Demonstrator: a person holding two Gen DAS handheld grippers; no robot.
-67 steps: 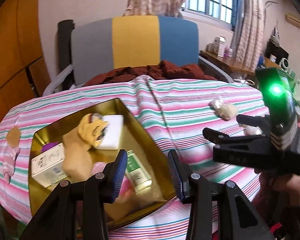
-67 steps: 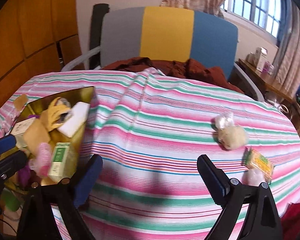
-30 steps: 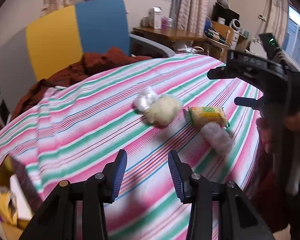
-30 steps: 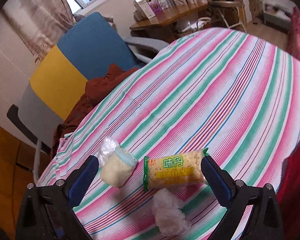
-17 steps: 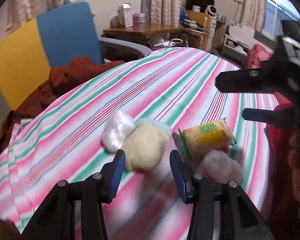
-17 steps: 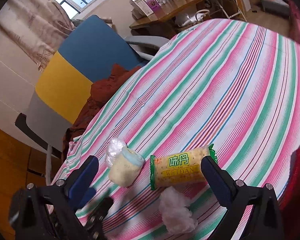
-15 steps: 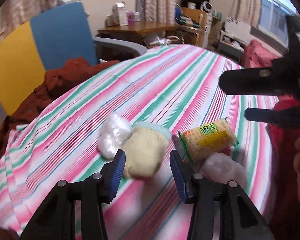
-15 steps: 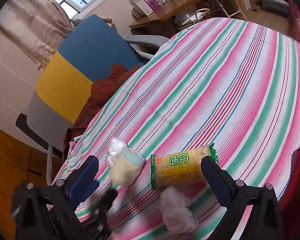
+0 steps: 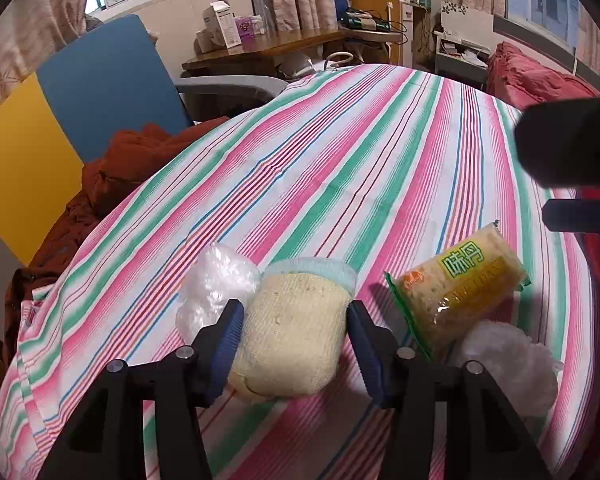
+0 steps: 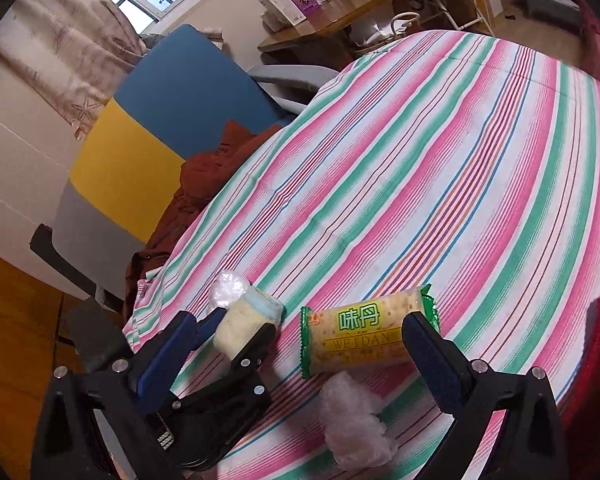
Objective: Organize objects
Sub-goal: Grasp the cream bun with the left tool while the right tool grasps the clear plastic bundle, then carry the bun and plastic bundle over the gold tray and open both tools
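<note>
A cream knitted roll with a pale blue cuff (image 9: 296, 332) lies on the striped cloth (image 9: 340, 168). My left gripper (image 9: 296, 344) is open, its blue pads on either side of the roll; I cannot tell if they touch it. The right wrist view shows the same roll (image 10: 246, 326) between the left fingers (image 10: 210, 328). A yellow biscuit packet (image 9: 460, 284) lies to its right; it also shows in the right wrist view (image 10: 364, 336). My right gripper (image 10: 296, 364) is open wide, above the packet and a crumpled clear wrap (image 10: 354, 428).
A second crumpled clear wrap (image 9: 216, 280) lies against the roll's left side. A blue, yellow and grey chair (image 9: 60, 108) with a rust-red cloth (image 9: 140, 156) stands behind the table. A cluttered wooden desk (image 9: 292, 44) is further back. A red cushion (image 9: 540, 80) is at right.
My left gripper has swung from the gold tray on the left to the right side of the table and closed in around the cream roll. My right gripper has come down over the biscuit packet.
</note>
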